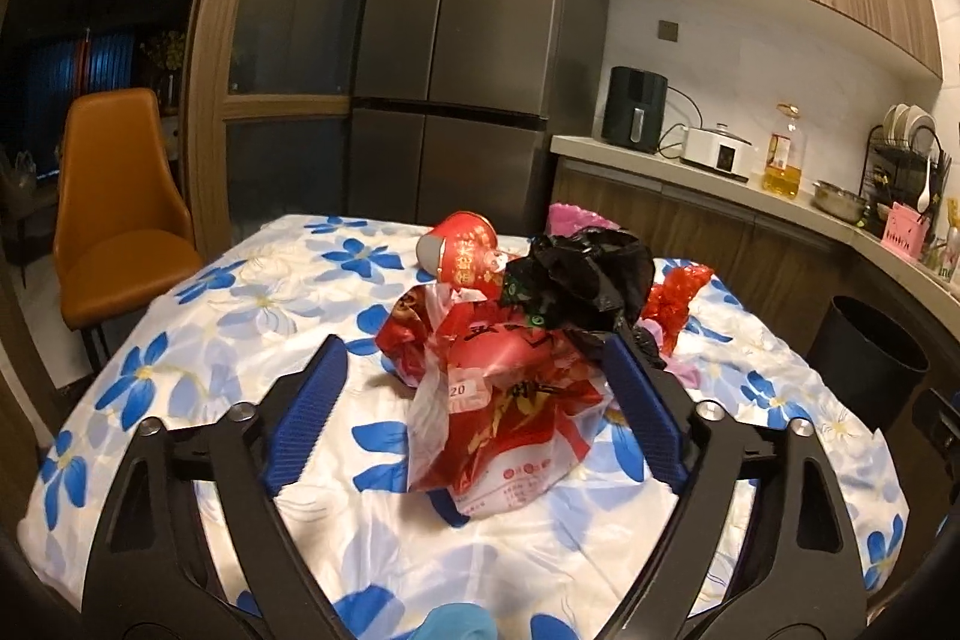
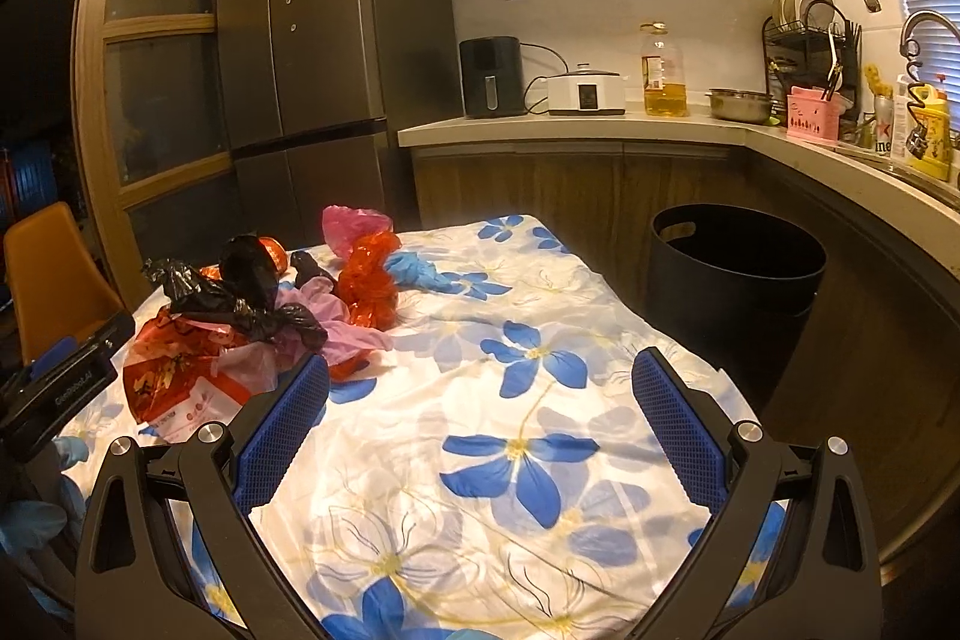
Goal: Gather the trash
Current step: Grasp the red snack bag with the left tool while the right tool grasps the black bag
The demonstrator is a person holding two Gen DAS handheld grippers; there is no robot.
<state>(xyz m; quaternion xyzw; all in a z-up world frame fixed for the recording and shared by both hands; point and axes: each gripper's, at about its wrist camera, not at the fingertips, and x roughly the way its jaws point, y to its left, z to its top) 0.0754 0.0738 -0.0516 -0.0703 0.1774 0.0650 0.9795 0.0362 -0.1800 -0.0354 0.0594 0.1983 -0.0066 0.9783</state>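
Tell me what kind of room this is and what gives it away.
A home kitchen, most likely. A tall multi-door fridge stands by a counter carrying a cooker and an oil bottle; a dish rack and a faucet sit further along.

Left wrist view: you look low along the fingers across the floral tablecloth (image 1: 252, 298), close on the trash pile (image 1: 522, 340), facing the refrigerator (image 1: 462, 40).
Right wrist view: further right, angled toward the black bin (image 2: 735, 268).
Shared: pile (image 2: 252, 328), tablecloth (image 2: 540, 340), refrigerator (image 2: 312, 16), bin (image 1: 864, 358).
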